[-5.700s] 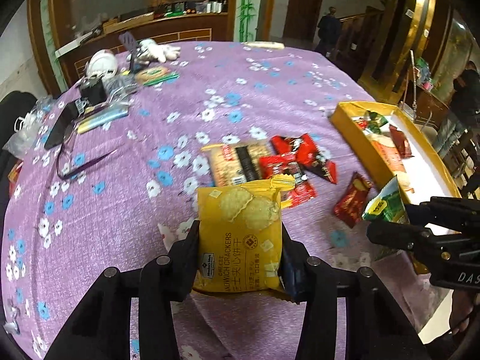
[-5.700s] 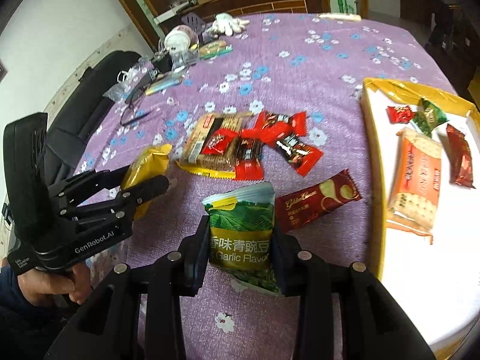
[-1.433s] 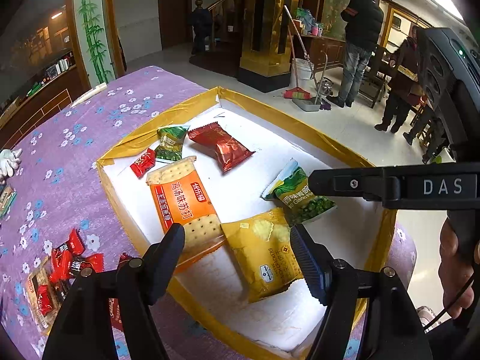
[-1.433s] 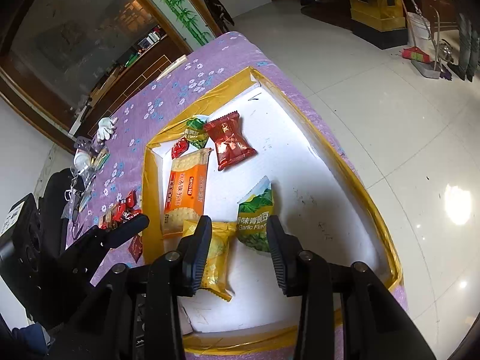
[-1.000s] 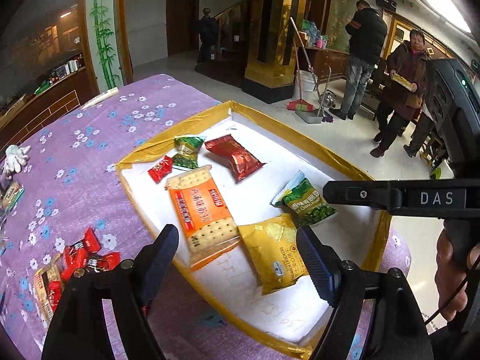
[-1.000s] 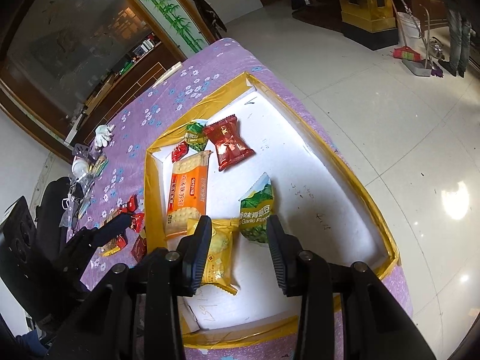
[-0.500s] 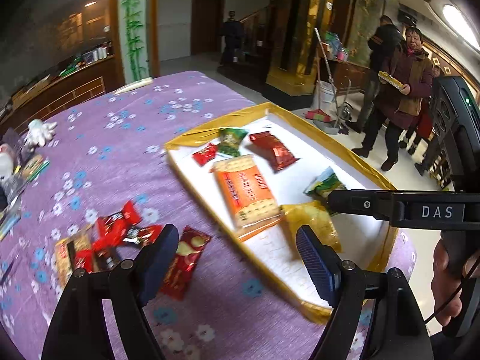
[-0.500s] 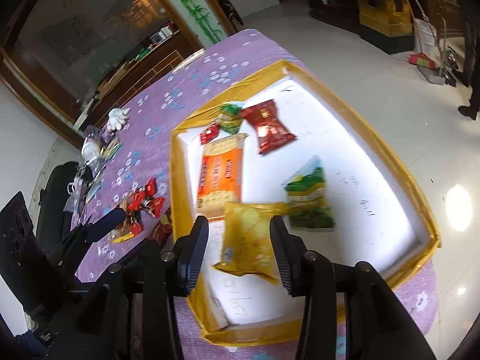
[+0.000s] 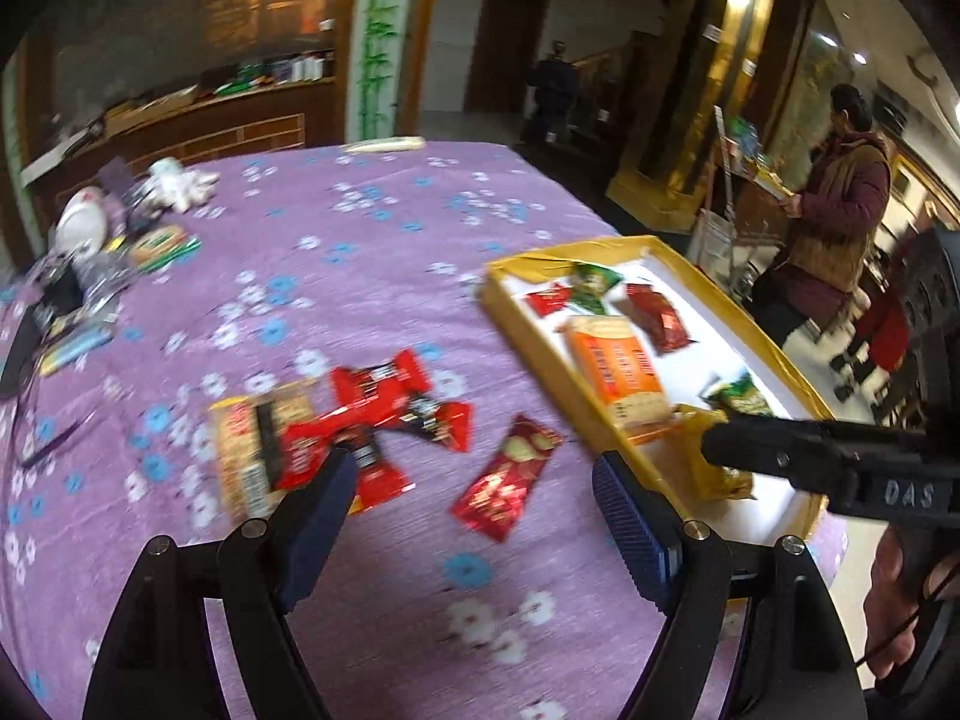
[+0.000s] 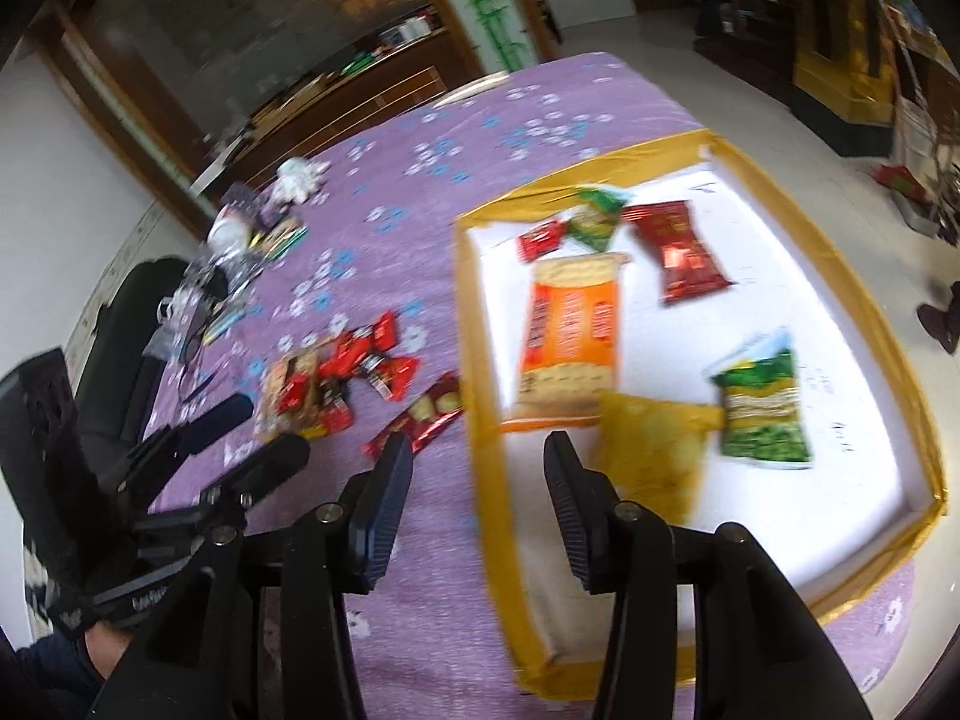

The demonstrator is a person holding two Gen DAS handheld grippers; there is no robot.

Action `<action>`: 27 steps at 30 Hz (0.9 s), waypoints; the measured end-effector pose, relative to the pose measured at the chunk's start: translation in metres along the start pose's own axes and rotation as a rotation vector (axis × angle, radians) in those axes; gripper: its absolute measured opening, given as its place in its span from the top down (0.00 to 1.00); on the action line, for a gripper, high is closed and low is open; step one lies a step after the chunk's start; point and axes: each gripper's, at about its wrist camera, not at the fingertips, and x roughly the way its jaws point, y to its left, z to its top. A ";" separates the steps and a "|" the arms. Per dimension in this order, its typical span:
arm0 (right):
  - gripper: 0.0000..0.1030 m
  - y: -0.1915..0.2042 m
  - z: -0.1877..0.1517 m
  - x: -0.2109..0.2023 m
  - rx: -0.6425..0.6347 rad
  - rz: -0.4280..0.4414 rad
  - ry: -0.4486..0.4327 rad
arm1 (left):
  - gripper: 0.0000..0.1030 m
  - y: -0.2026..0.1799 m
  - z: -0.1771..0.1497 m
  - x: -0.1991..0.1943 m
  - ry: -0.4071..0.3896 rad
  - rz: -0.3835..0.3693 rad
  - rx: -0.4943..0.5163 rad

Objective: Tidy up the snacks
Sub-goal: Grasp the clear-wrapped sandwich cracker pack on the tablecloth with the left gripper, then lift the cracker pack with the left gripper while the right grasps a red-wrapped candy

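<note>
Loose snacks lie in a small heap on the purple flowered tablecloth (image 9: pixel 372 228): several red candy wrappers (image 9: pixel 384 402) piled over a tan cracker pack (image 9: pixel 240 450), with a dark red chip packet (image 9: pixel 507 480) lying apart, toward the tray. The left gripper (image 9: pixel 468 510) hangs over the cloth with its jaws spread wide and nothing between them; the chip packet shows in the gap, the red heap just past its left finger. To the right sits a white tray with a yellow rim (image 10: pixel 474 360) holding an orange cracker pack (image 10: pixel 570 330), a yellow cracker pack (image 10: pixel 654 444) (blurred), a green pea bag (image 10: pixel 762 402), a dark red packet (image 10: pixel 684 252), a small green packet (image 10: pixel 597 216) and a small red one (image 10: pixel 540 240). The right gripper (image 10: pixel 477 480) hovers over the tray's near rim, empty; its jaws have just been opening and stand partly apart.
</note>
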 end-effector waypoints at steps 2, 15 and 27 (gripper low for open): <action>0.57 0.011 -0.003 0.005 -0.024 0.015 0.016 | 0.19 0.016 -0.005 -0.003 0.005 0.016 -0.037; 0.57 0.061 -0.024 0.031 -0.138 0.072 0.092 | 0.19 0.100 -0.020 -0.001 0.067 0.127 -0.213; 0.57 0.034 -0.026 0.013 -0.101 0.006 0.067 | 0.19 0.109 -0.007 0.059 0.173 0.172 -0.206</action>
